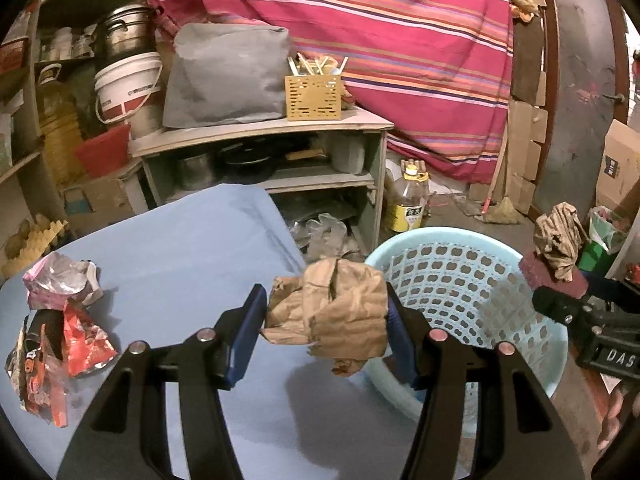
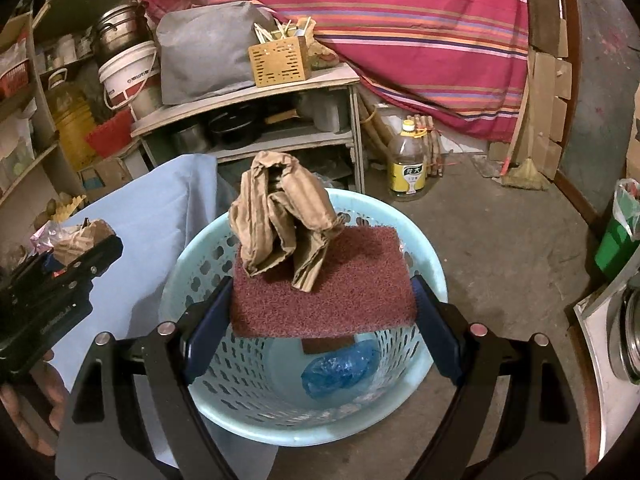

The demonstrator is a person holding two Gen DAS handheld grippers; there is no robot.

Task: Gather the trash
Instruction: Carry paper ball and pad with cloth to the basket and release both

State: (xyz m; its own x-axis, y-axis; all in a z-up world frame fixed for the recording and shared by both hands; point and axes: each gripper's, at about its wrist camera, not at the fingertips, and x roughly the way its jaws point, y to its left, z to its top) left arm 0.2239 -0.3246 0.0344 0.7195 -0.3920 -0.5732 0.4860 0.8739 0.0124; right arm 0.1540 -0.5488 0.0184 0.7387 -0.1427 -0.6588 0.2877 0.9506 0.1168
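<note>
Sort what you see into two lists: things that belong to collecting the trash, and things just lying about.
Belongs to the job:
- paper wad in left tongs
- red pad with paper in right tongs
- basket
- wrappers
- blue bag

Lying about:
- oil bottle
- bucket
- chopstick box
- broom

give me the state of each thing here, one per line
left gripper: shut on crumpled brown paper wad
right gripper: shut on maroon scouring pad
creased brown paper: resting on the pad
light blue perforated plastic basket: upright, holding blue plastic bag
foil wrappers: on blue table
</note>
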